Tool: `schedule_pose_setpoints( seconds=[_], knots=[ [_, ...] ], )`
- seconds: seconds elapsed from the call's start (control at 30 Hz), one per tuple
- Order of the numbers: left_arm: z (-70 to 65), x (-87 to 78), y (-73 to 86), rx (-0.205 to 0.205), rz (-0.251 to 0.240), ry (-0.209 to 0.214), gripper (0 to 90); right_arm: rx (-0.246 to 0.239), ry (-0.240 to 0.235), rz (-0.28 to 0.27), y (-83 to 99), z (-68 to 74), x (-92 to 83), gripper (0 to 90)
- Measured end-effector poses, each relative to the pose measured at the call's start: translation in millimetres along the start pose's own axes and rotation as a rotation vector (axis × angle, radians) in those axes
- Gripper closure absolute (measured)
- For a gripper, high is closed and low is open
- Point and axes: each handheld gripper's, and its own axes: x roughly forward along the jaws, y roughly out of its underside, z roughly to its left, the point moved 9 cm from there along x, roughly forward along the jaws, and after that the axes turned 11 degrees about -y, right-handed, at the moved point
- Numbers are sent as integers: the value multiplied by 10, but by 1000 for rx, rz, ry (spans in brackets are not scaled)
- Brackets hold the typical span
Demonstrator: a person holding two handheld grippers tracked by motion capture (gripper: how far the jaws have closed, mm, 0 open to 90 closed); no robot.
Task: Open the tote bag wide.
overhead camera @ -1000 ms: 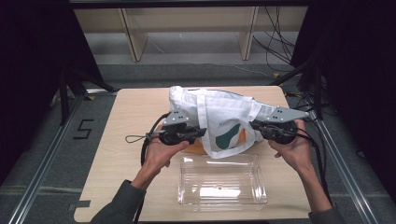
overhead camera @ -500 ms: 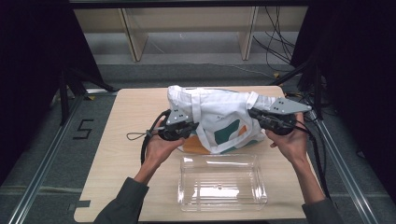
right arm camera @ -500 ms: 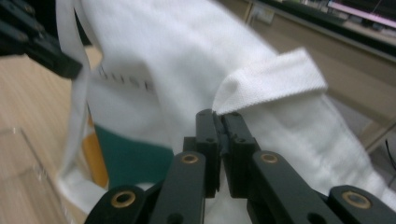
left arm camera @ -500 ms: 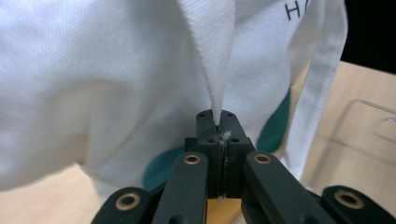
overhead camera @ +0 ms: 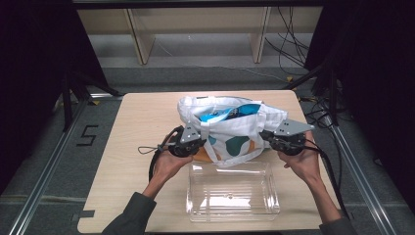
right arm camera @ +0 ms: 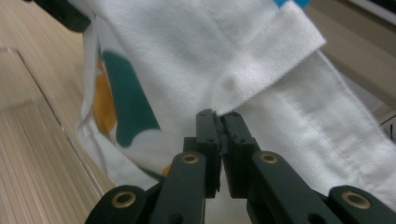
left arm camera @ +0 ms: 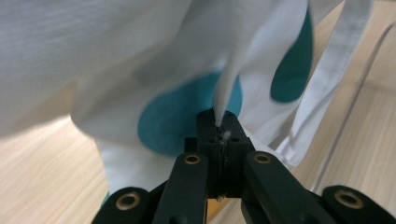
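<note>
Two hand-held grippers [overhead camera: 195,139] [overhead camera: 266,137] pinching tote bag [overhead camera: 230,129] btwn them, L & R edges

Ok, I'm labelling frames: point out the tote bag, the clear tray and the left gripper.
tote bag [overhead camera: 230,132], high view, front panel.
clear tray [overhead camera: 188,196], high view, left wall.
left gripper [left arm camera: 219,123], left gripper view, shut tips pinching the cloth.

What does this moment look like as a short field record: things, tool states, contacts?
surface: wooden table
main item: white tote bag with teal and orange patches, something blue showing in its open top
left tool: shut on bag fabric, at the bag's left side
right tool: shut on bag fabric, at the bag's right side
other item: clear plastic tray, in front of the bag, nearer the person
tray contents: nothing visible inside
</note>
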Motion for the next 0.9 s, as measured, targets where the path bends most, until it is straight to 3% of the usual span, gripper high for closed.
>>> schedule_pose_setpoints(
  seconds=[0.1,0.23,0.37,0.43,0.53,0.57,0.63,0.77,0.83,0.9],
  knots=[
    [-12,48,69,-11,11,11,891,12,-8,19,77,15,74,867],
    [43,156,349,-35,91,4,890,-6,-24,71,182,29,216,866],
    [65,211,522,-54,125,10,890,14,-53,105,249,69,304,866],
    [64,218,592,-69,131,11,889,18,-82,141,310,120,343,866],
    [55,183,613,-78,130,25,874,24,-101,151,340,144,343,865],
    [37,141,599,-95,126,42,874,59,-105,161,362,173,332,865],
    [23,6,542,-103,111,67,775,74,-117,150,380,172,296,865],
    [38,-180,456,-128,97,65,545,77,-123,144,396,181,285,865],
    [114,-359,328,-184,72,70,434,72,-126,140,392,188,291,864],
    [161,-418,266,-190,61,76,387,73,-127,141,392,187,291,864]
  ],
)
